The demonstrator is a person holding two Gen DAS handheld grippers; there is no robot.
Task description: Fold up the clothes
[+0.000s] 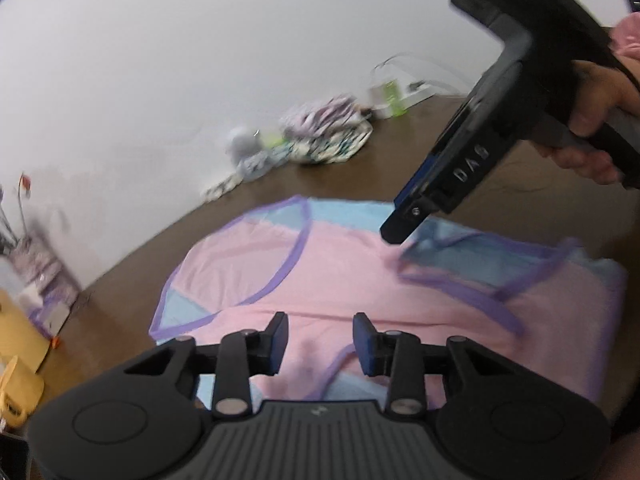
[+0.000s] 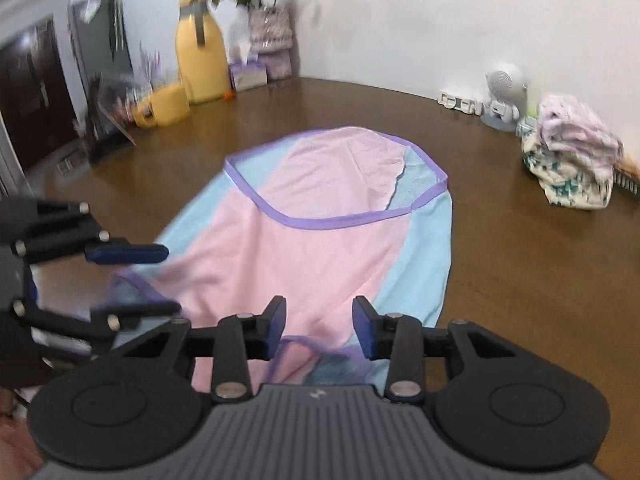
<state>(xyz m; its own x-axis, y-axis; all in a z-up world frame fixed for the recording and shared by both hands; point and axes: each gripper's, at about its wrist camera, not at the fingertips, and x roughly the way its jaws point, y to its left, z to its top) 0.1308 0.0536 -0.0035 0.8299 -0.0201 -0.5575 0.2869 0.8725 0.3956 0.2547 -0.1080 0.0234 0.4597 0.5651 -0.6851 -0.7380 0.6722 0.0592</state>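
Both hand-held grippers, left (image 1: 320,344) and right (image 2: 319,328), gape empty above the garment (image 2: 320,248).

The raised letters "DAS" are showing on the black side of the right gripper (image 1: 390,232), seen in the left wrist view as a hand (image 1: 596,120) is holding it above a pink and blue garment (image 1: 320,280). A small pale logo mark is sitting on the ribbed grey housing of the gripper nearest each camera, too small and blurred to be read. Printing on the tissue box (image 2: 248,74) at the table's (image 2: 520,280) far edge is staying illegible.
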